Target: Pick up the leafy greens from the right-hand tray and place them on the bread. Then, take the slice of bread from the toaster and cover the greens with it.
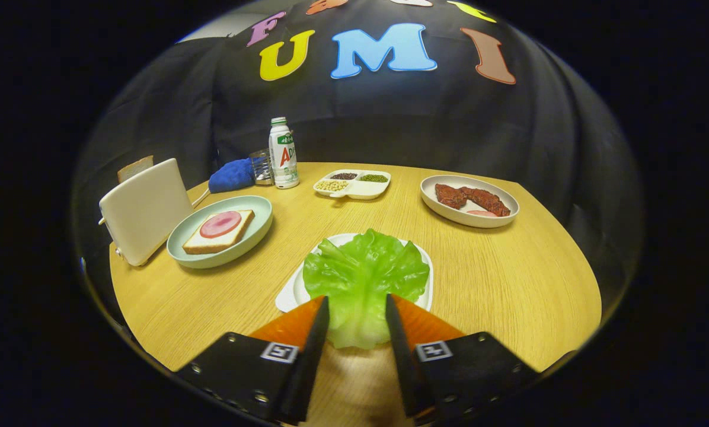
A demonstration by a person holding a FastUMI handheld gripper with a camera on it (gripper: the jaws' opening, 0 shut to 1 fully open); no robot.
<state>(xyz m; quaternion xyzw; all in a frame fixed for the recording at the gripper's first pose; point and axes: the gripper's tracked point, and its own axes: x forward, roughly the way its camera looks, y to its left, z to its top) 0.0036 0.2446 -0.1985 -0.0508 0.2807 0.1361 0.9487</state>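
A green lettuce leaf (363, 279) lies spread over a white tray (287, 296) just ahead of me. Its pale stem end reaches back between my fingers, and both press against it: my gripper (357, 301) is shut on the leaf. To the left, beyond the fingers, a slice of bread (236, 228) topped with a round of ham (220, 223) rests on a pale green plate (259, 204). Left of that plate stands a cream toaster (144, 210) with a second bread slice (135, 168) sticking up out of it.
At the back of the round wooden table (508, 284) stand a white bottle (283, 154), a small glass jar (261, 167) and a blue cloth (231, 175). A divided dish of beans (353, 184) and a plate of dark meat (469, 201) sit behind the tray.
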